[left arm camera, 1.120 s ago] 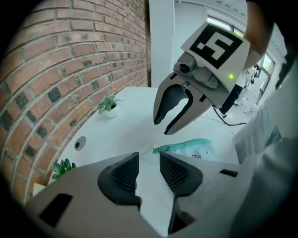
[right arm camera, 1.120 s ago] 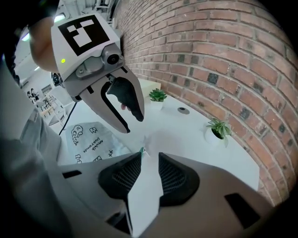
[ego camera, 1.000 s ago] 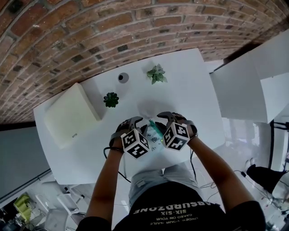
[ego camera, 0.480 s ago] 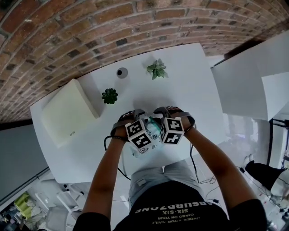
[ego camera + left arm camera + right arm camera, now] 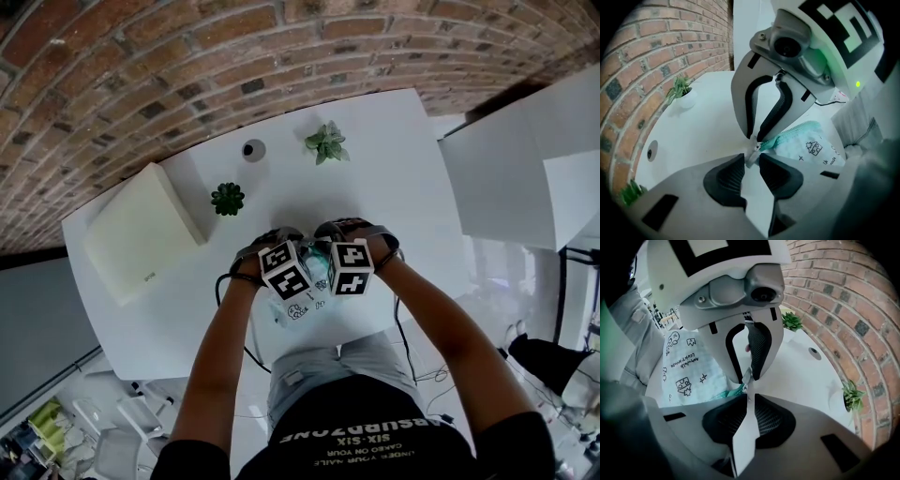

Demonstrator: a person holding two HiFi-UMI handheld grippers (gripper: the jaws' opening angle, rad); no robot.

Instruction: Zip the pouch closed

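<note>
Step, I reckon: securing grips | pouch (image 5: 302, 307) at bench (image 5: 394, 169) near edge | left gripper (image 5: 752, 161) fingers just closing, gapped around zipper pull (image 5: 753, 152) | right gripper (image 5: 750, 399) fingers just closing to a slit, nothing pinched | next: I clamp, draw pull along.

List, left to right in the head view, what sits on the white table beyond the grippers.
cream box → dark green plant → grey round fitting → pale green plant
</note>
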